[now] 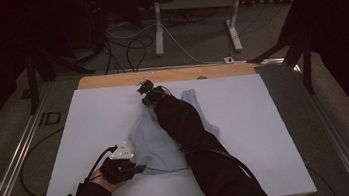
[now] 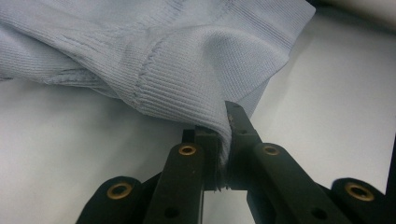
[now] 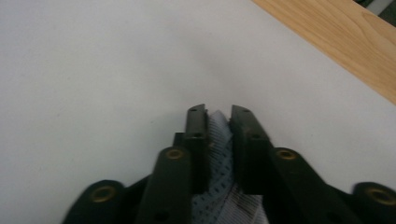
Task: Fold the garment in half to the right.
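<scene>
A: Where is the garment now?

B: The pale blue knitted garment [image 1: 160, 142] lies on the white board [image 1: 90, 128] that covers the table, near the middle, somewhat toward the person's side. The person's right forearm, in a dark sleeve [image 1: 192, 136], lies across it. One narrow part of the cloth goes up toward the far edge, beside that sleeve.

A: And the left gripper?

B: The left gripper [image 1: 138, 169] is at the near left corner of the garment. In the left gripper view the jaws stand fully together with the ribbed hem of the knit pinched between them, and the cloth rises from the pads in a fold.

A: What about the right one?

B: The right gripper [image 1: 145, 89] is at the far end of the garment, close to the bare wooden strip [image 1: 110, 80] of the table. In the right gripper view a thin piece of the blue knit is between its jaws, and they are nearly together. The pads seem to press on the cloth, but the picture is a little blurred there, so I say this with some care.

A: Any containers on the table?

B: I see only the garment, which holds nothing. The floor behind is dark, with cables [image 1: 126, 48] and a white stand [image 1: 158, 24].
</scene>
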`<control>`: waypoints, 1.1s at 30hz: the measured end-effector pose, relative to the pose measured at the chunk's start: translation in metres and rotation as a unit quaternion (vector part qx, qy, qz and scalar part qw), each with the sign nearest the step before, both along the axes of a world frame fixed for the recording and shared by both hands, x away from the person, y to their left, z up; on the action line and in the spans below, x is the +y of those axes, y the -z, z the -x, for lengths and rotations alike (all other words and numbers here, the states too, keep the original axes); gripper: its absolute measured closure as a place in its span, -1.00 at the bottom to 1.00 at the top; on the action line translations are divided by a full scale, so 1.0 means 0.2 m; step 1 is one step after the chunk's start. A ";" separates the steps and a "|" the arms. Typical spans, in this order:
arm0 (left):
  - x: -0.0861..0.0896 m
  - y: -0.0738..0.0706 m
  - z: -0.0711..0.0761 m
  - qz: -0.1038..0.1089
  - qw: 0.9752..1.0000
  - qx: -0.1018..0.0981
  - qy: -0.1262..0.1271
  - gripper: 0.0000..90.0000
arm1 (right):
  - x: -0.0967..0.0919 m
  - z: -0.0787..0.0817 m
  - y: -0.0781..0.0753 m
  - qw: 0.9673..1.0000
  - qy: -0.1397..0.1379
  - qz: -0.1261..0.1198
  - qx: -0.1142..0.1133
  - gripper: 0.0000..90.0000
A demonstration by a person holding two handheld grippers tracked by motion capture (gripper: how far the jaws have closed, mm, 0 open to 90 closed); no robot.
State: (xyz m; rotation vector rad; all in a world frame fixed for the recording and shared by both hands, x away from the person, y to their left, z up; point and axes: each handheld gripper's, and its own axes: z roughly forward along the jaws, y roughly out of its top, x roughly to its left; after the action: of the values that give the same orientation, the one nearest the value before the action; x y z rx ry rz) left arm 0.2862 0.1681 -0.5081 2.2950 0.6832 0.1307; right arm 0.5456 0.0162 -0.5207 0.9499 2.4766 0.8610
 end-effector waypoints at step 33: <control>-0.03 -0.08 0.02 0.010 1.000 -0.015 0.007 0.94 | -0.11 0.05 -0.27 0.998 -0.014 -0.041 -0.037 0.95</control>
State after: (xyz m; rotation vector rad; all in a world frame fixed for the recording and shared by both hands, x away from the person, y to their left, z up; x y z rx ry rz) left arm 0.2828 0.1625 -0.4928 2.2746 0.6504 0.1504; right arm 0.5356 -0.0059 -0.4672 0.8944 2.4140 0.9969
